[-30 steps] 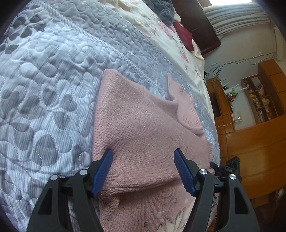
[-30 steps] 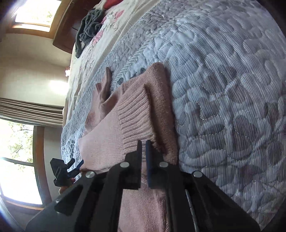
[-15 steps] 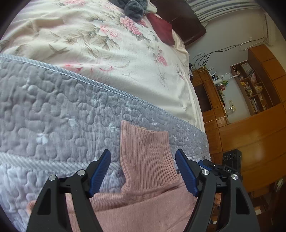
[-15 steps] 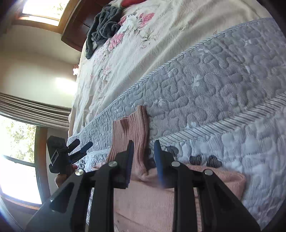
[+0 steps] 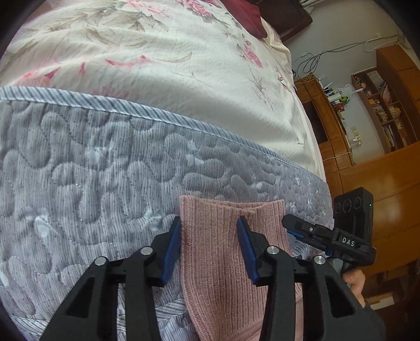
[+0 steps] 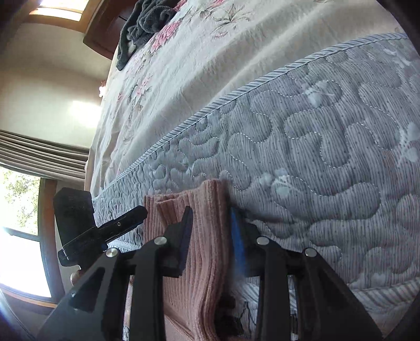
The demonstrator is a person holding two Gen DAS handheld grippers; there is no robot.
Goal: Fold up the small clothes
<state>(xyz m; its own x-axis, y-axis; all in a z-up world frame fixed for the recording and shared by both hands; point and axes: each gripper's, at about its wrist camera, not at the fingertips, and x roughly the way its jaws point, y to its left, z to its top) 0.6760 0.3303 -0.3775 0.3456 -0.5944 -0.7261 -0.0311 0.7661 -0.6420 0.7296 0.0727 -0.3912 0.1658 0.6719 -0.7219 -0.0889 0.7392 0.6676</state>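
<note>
Pink ribbed knit is what both grippers are working on: the turtleneck collar (image 5: 223, 236) of a small sweater (image 5: 225, 301) that lies on a grey quilted bedspread (image 5: 92, 178), with a cream floral sheet (image 5: 157, 65) beyond it.

In the left wrist view, the left gripper (image 5: 208, 236) stands partly open, its blue pads on either side of the collar's left half; the left pad is at the collar's edge, and whether either pad presses the cloth I cannot tell. Just to its right, the right gripper shows as a black tool marked DAS, with a hand (image 5: 354, 280) below it.

In the right wrist view, the left gripper appears at the left as a dark shape, near the window (image 6: 18, 236). The right gripper (image 6: 211, 223) brackets the collar's right edge (image 6: 210, 204), jaws at a middling gap around a thick bunch of knit; they look close to the fabric but not plainly clamped. Far off on the sheet lies a dark grey garment (image 6: 141, 23).

The step in hand seems to be taking hold of the collar at its two sides, probably to fold it down over the body. Next, both sets of jaws likely need to close firmly on the ribbing, then lift and travel together so the collar turns over evenly without dragging the sweater across the quilt.
</note>
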